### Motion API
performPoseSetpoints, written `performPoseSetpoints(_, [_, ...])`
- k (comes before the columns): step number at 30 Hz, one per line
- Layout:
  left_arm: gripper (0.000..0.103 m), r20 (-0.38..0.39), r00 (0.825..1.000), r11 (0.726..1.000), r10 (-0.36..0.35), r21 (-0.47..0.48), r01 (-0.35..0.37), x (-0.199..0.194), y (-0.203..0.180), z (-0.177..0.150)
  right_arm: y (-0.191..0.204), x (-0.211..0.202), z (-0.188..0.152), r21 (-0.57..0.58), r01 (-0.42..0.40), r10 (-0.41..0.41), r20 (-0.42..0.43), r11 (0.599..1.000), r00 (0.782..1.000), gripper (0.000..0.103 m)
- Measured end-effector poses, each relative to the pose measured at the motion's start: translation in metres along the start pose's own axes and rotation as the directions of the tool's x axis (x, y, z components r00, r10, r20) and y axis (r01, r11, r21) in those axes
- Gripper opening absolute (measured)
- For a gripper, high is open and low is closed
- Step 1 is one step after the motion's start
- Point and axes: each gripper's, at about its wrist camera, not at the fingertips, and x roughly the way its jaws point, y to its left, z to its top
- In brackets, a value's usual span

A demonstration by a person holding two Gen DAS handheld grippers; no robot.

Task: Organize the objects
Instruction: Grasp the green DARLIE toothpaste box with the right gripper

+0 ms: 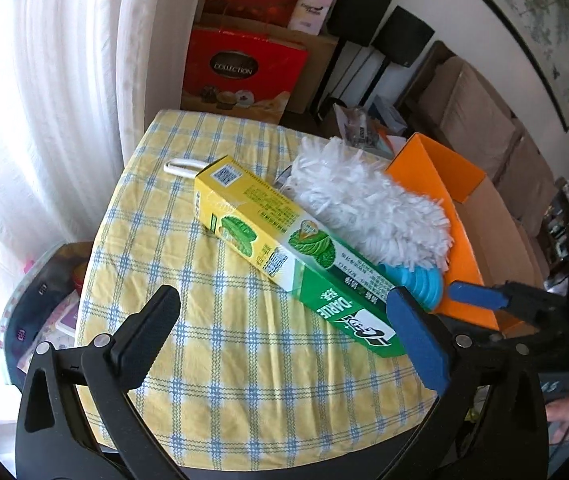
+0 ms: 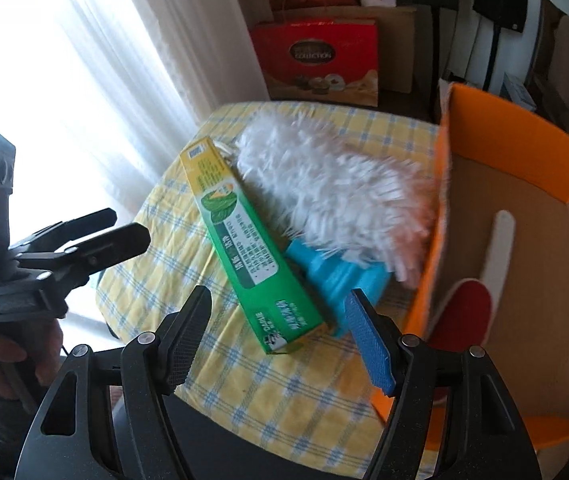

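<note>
A long yellow and green toothpaste box [image 1: 284,240] [image 2: 244,240] lies slantwise on the yellow checked tablecloth [image 1: 204,340]. A white fluffy duster [image 1: 364,200] [image 2: 336,188] with a blue handle [image 1: 420,284] [image 2: 336,276] rests beside it, against an open orange cardboard box [image 1: 436,168] [image 2: 516,148]. Inside that box lies a red brush with a white handle [image 2: 464,312]. My left gripper [image 1: 288,328] [image 2: 124,226] hangs wide open over the near end of the toothpaste box, its pads not pressing it. My right gripper [image 2: 280,336] [image 1: 484,296] is open by the duster handle, holding nothing.
White curtains [image 1: 64,100] hang to the left of the table. Red gift boxes [image 1: 244,72] and black speakers on stands [image 1: 380,32] stand behind it, a sofa [image 1: 476,112] to the right. A hand [image 2: 16,360] holds the left gripper. A small white loop [image 1: 176,168] lies behind the toothpaste box.
</note>
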Motion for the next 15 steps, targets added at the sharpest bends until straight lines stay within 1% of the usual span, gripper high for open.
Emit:
performPoseSetpoints(3, [0.103, -0.009, 1.0, 1.0, 0.004, -0.005, -0.004, 0.004, 0.004, -0.003, 0.003, 0.012, -0.002, -0.011, 0.009, -0.009, -0.015, 1.0, 1.0, 0.072])
performPoseSetpoints(5, [0.103, -0.015, 1.0, 1.0, 0.001, -0.015, -0.001, 0.008, 0.008, -0.004, 0.009, 0.017, -0.004, -0.051, 0.056, -0.056, -0.006, 0.997, 0.998, 0.071])
performPoseSetpoints(6, [0.103, -0.018, 1.0, 1.0, 0.0, -0.023, 0.0, 0.01, 0.009, -0.004, 0.012, 0.019, -0.005, -0.066, 0.067, -0.067, -0.006, 0.996, 0.998, 0.073])
performPoseSetpoints(11, [0.103, -0.036, 0.999, 0.999, -0.019, -0.05, 0.017, 0.019, 0.015, -0.007, 0.02, 0.027, -0.009, -0.124, 0.135, -0.137, -0.009, 0.983, 0.991, 0.073])
performPoseSetpoints(13, [0.103, -0.04, 0.999, 0.999, -0.02, -0.051, 0.018, 0.021, 0.015, -0.008, 0.022, 0.028, -0.012, -0.136, 0.159, -0.161, -0.008, 0.978, 0.987, 0.072])
performPoseSetpoints(15, [0.103, -0.044, 0.999, 0.998, -0.023, -0.051, 0.021, 0.023, 0.015, -0.01, 0.024, 0.028, -0.016, -0.154, 0.186, -0.189, -0.007, 0.97, 0.982, 0.065])
